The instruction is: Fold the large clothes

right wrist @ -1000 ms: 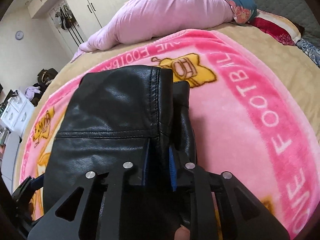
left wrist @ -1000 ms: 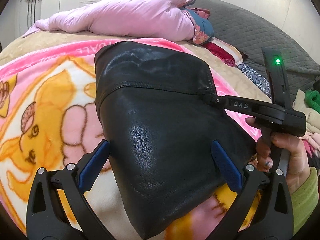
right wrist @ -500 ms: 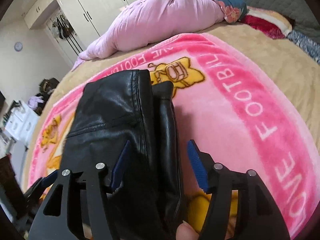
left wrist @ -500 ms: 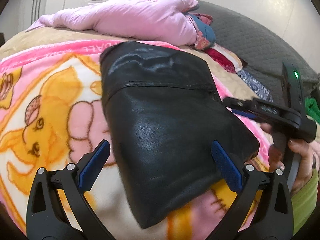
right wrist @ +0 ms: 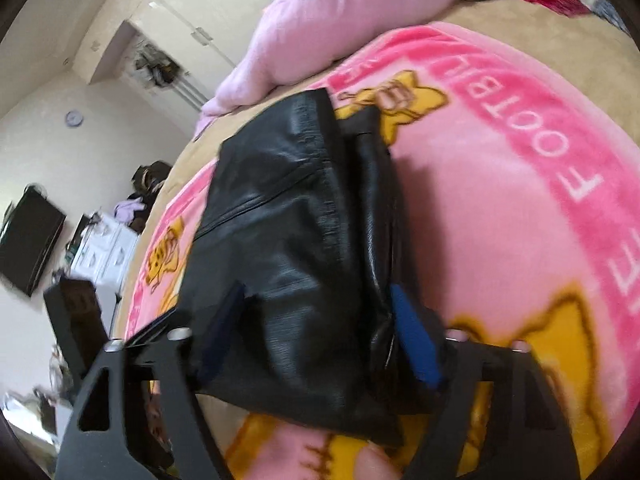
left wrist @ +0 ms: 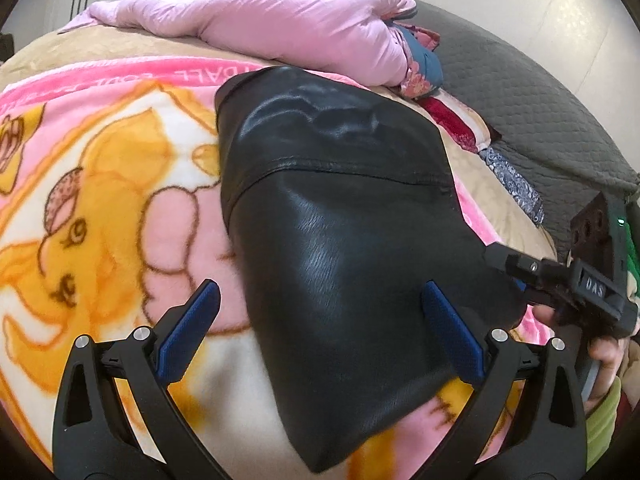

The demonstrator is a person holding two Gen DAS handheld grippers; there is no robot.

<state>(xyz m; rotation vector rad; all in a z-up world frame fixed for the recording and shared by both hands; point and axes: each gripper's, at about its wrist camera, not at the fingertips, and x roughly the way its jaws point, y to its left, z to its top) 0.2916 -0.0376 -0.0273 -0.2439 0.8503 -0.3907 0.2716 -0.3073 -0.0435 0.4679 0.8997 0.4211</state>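
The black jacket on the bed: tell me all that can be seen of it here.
The black jacket looks like glossy, finely grained leather, folded into a compact bundle with a stitched seam running across its upper part. It lies flat on the pink cartoon blanket. In the right wrist view, layered edges stack along its right side. The right hand-held gripper is opening, the jacket's near edge between its blue pads. The left hand-held gripper stands open over the near end.
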